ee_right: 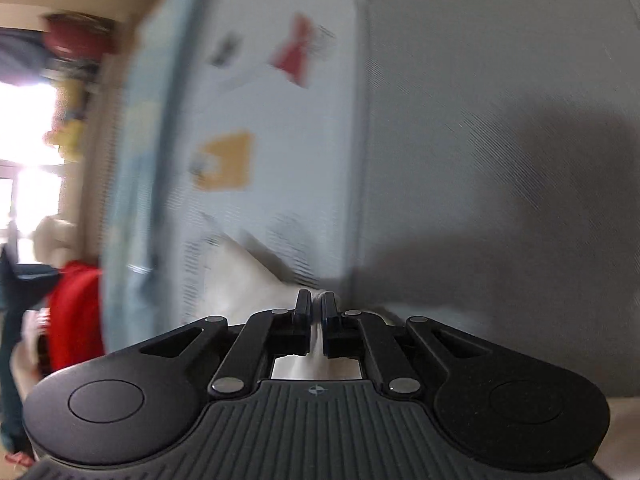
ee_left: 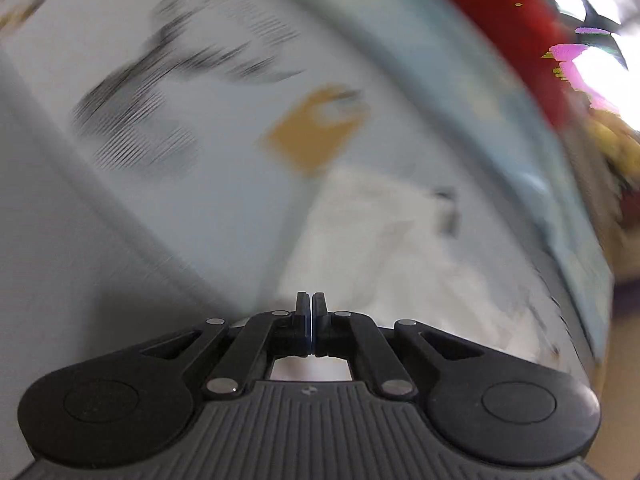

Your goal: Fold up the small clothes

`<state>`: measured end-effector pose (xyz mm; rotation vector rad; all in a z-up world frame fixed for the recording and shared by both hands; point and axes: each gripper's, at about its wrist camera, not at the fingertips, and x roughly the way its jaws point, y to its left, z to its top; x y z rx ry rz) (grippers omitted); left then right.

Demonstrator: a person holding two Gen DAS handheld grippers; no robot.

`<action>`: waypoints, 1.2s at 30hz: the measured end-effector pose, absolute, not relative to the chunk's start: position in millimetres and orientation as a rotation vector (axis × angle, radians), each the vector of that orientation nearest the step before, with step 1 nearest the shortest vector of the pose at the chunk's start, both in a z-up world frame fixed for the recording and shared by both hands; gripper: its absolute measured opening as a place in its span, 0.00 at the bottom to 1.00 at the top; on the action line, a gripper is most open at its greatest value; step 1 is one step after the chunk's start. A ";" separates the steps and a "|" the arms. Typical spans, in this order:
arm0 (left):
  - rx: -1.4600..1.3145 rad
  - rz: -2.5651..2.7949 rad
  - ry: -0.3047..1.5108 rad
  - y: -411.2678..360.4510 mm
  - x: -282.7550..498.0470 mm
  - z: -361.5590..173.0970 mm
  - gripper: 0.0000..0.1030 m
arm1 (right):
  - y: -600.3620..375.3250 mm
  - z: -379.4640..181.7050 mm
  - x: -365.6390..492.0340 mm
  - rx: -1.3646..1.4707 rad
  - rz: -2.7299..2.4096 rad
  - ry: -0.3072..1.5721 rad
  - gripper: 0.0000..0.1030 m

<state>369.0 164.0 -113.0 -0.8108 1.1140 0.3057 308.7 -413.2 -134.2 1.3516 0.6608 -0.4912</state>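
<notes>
White cloth (ee_left: 384, 248) lies bunched on pale blue mat (ee_left: 224, 184), near mat's edge, part hanging toward you. Blur hides its shape; no neat fold seen.

Your right claw (ee_right: 316, 312) pinches white cloth (ee_right: 248, 284) corner; thin strip of it shows between jaws. Your left claw (ee_left: 311, 312) clenched tight; cloth sits right behind tips, but cannot tell if any is caught.

Yellow picture (ee_left: 316, 128) printed on mat, beyond cloth. Grey bench (ee_right: 500, 120) under mat.

Guess: fold only starting. Most work left: spread, fold, lay flat.
</notes>
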 end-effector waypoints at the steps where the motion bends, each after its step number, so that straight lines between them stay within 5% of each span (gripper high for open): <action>1: -0.832 0.321 1.121 167.6 366.8 -114.9 0.00 | -411.7 -136.1 307.8 1.349 -0.502 0.670 0.05; 7: -0.800 0.187 0.985 154.6 369.2 -89.3 0.02 | -408.2 -112.7 315.5 1.215 -0.487 0.682 0.13; 11: -0.826 0.104 1.021 140.8 380.9 -110.0 0.16 | -386.9 -95.0 313.7 1.070 -0.514 0.663 0.19; 15: -0.821 0.122 1.043 135.0 390.2 -135.7 0.18 | -368.9 -81.7 309.1 0.971 -0.485 0.651 0.19; 18: -0.831 0.137 1.066 129.3 396.3 -148.1 0.32 | -358.8 -73.4 312.4 0.889 -0.444 0.614 0.19; 21: -0.753 0.140 1.087 117.0 403.9 -153.7 0.32 | -361.9 -71.6 321.4 0.866 -0.393 0.597 0.26; 22: -0.693 0.140 1.089 111.2 405.6 -152.4 0.28 | -364.8 -72.1 325.3 0.865 -0.387 0.599 0.27; 23: -0.636 0.143 1.090 106.6 406.9 -150.1 0.12 | -366.9 -72.6 328.2 0.863 -0.386 0.601 0.29; 25: -0.578 0.143 1.074 102.5 404.9 -139.6 0.09 | -372.3 -75.7 334.4 0.863 -0.383 0.614 0.30; 31: -0.497 0.284 0.973 107.1 369.1 -79.4 0.08 | -371.2 -83.5 343.1 0.893 -0.385 0.658 0.31; 36: -0.643 0.405 1.132 133.1 353.0 -111.5 0.12 | -362.8 -94.8 345.0 0.944 -0.358 0.731 0.37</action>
